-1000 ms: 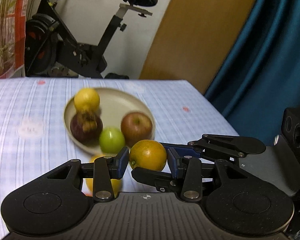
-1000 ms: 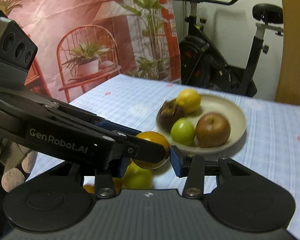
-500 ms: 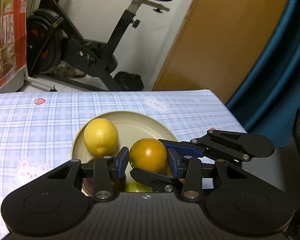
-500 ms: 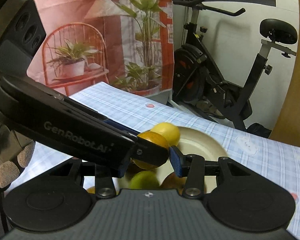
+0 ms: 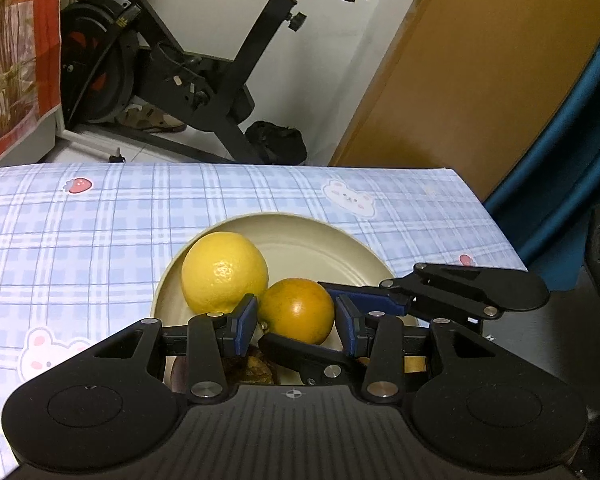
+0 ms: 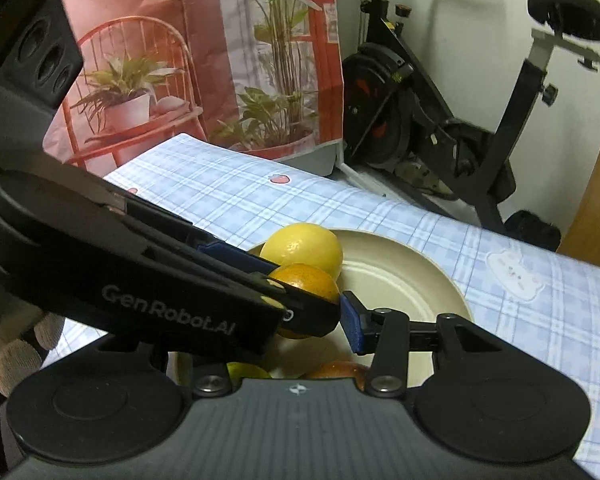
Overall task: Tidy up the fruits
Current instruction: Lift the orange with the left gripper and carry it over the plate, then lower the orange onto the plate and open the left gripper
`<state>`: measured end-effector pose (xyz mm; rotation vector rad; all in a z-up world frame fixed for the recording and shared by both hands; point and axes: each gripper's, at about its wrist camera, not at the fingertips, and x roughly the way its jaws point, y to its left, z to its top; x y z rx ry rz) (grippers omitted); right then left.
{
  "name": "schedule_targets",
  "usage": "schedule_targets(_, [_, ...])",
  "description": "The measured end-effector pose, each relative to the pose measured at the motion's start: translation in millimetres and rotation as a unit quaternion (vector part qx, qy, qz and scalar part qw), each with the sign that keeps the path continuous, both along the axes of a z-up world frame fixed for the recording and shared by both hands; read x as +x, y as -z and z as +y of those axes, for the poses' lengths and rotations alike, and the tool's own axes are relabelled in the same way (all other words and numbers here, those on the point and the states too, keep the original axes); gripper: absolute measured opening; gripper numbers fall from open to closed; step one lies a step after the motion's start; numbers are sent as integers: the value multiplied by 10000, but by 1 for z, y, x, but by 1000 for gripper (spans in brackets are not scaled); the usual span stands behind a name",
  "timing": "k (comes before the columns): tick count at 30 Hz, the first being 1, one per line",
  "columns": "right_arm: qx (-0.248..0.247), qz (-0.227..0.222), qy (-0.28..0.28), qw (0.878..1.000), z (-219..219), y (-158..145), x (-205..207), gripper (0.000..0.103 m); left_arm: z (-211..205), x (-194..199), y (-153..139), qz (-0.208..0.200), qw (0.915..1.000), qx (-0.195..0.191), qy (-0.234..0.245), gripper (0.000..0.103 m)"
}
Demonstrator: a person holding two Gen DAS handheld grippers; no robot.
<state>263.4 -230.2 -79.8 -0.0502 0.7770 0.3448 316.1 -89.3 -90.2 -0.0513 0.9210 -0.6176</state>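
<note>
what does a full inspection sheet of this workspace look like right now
surface: table under a blue checked cloth with bear and strawberry prints
job's things: round orange fruit held above a round beige plate; round yellow lemon lies on the plate; other fruits partly hidden below
clutter: nothing seen
grippers: left gripper and right gripper are both shut on the orange, their fingers crossing around it
cables: nothing seen
surroundings: black exercise bike, brown wooden board, teal curtain, red printed backdrop with plants
</note>
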Motion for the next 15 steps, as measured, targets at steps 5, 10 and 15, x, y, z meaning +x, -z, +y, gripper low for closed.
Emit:
schedule_targets(5, [198,216,249,9993,-7,2,6,47,0,0,1,-66,10000,35,-33,48])
schedule_targets(10, [309,303,431,9981,-9,5,6,48,7,-6,-2,-158,9998,-31,-88,55])
schedule_targets(15, [159,144,472,9987,-3,-2,-2,49,18,-16,-17,-233,9995,-59,-219,64])
